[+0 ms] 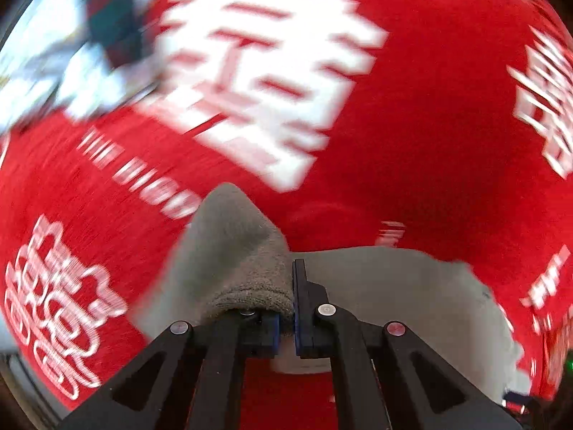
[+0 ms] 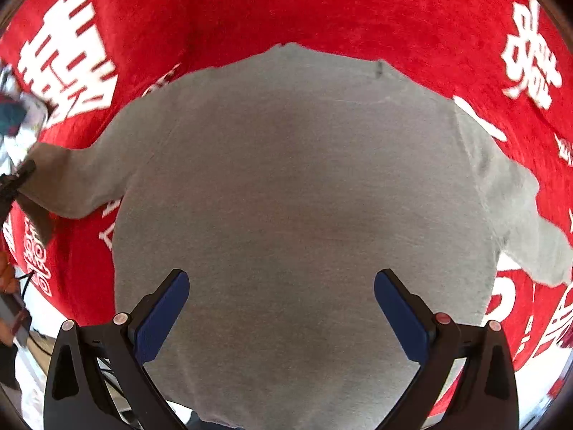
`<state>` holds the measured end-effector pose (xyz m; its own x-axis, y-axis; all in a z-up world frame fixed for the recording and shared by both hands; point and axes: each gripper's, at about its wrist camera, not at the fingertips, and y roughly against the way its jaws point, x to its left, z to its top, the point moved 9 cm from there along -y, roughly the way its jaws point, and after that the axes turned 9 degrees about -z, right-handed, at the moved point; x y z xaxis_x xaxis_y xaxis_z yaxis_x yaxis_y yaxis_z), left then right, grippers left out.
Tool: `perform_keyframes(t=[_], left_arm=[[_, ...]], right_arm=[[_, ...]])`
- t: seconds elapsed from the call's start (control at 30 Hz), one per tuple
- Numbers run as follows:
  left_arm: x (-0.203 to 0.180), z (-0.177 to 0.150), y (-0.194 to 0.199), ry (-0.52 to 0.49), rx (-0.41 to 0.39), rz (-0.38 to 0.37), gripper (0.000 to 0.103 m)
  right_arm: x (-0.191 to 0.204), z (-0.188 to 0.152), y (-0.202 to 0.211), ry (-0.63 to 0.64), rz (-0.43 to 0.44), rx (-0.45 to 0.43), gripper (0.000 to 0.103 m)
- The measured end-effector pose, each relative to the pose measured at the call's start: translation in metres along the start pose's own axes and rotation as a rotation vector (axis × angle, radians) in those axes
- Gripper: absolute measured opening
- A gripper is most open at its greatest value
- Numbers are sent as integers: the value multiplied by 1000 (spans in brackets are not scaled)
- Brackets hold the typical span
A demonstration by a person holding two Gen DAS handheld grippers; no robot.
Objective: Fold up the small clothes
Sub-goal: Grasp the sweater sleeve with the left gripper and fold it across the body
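Observation:
A small grey long-sleeved shirt (image 2: 304,197) lies spread flat on a red cloth with white characters (image 2: 322,7). My right gripper (image 2: 282,308) is open and empty, hovering over the shirt's body near its lower part. My left gripper (image 1: 286,308) is shut on the cuff of the shirt's grey sleeve (image 1: 236,251), which drapes over the left finger. In the right wrist view, the left gripper (image 2: 16,179) shows at the far left edge, holding that sleeve's end (image 2: 71,179). The other sleeve (image 2: 519,208) lies stretched out to the right.
A pile of other clothes, teal and white (image 1: 100,36), lies at the upper left on the red cloth (image 1: 429,107). It also shows in the right wrist view (image 2: 18,118). The left wrist view is motion-blurred.

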<state>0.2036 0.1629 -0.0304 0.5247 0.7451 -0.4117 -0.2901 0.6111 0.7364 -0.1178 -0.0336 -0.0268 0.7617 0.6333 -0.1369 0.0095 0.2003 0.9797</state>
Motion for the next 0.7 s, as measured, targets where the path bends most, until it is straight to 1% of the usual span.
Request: perform_keyframes(t=[0.1, 0.2, 0.23, 0.3, 0.37, 0.4, 0.43, 0.5, 0.53, 0.57, 0.6, 0.63, 0.67, 0.7], left_arm=[[-89, 3, -4, -131, 2, -111, 6], [-169, -9, -23, -227, 49, -200, 6], [-198, -19, -34, -270, 70, -221, 6], [-248, -46, -61, -330, 138, -269, 6], [-284, -76, -86, -376, 205, -289, 6], [-297, -90, -97, -398, 240, -284, 6], [-309, -109, -106, -427, 278, -266, 6], [-316, -137, -125, -473, 339, -222, 6], [-317, -147, -131, -487, 365, -206, 14], [-315, -155, -137, -496, 397, -186, 24], [-309, -163, -143, -498, 430, -156, 61], [-301, -168, -144, -492, 455, -115, 88], [-295, -167, -139, -487, 441, -91, 89], [-291, -164, -131, -490, 421, -85, 89]], right_arm=[[-25, 4, 2, -33, 3, -15, 103], [-61, 10, 1, -89, -1, -22, 103], [-71, 11, -1, -109, 0, -20, 103], [-94, 12, -4, -148, -3, -21, 103], [-121, 10, -14, -187, -21, -9, 103], [-129, 9, -18, -199, -22, -1, 103], [-139, 7, -24, -215, -21, 10, 103], [-155, 2, -32, -233, -24, 26, 103], [-161, -1, -36, -237, -28, 34, 103], [-165, -2, -39, -240, -30, 40, 103], [-165, -2, -40, -239, -30, 42, 103], [-165, -2, -40, -234, -31, 41, 103], [-164, 0, -40, -225, -33, 37, 103], [-158, 5, -37, -203, -35, 19, 103]])
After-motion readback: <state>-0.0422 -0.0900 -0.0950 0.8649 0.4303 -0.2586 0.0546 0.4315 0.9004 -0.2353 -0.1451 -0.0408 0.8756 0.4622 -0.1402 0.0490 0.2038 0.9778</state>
